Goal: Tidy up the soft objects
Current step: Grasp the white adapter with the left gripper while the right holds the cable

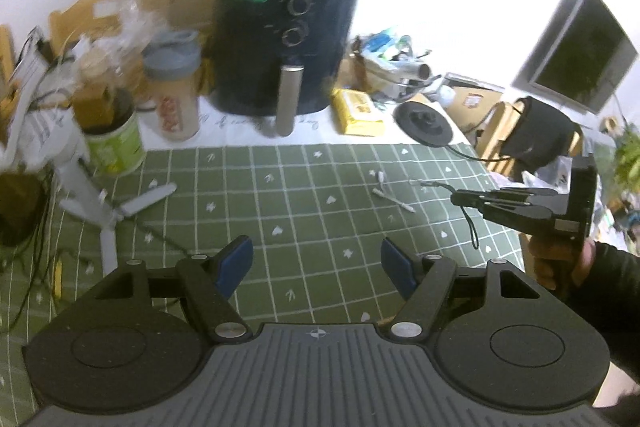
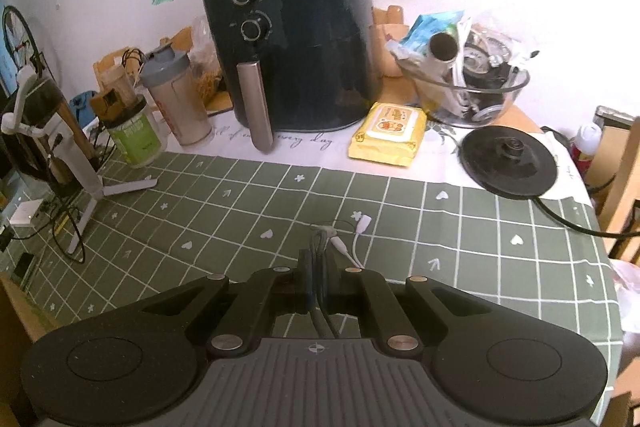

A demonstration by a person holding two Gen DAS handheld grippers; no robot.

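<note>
Right gripper (image 2: 318,281): jaws drawn nearly together, clamped on a thin grey cord (image 2: 320,311) that runs between the pads and back under the body. The cord's front end pokes out just ahead of the fingertips, above the green checked tablecloth (image 2: 240,211), in front of the air fryer (image 2: 296,39). A white adapter cable (image 2: 356,239) lies on the cloth just beside that end. In the left wrist view this gripper (image 1: 460,195) points sideways, level, a dark loop of cord hanging below it.

Left gripper (image 1: 316,267): jaws spread wide, blue pads (image 1: 234,265) apart, nothing between them. It hovers over bare cloth in front of the fryer, tilted down.

Yellow wipes pack (image 2: 386,135): just right of the fryer's base.
</note>
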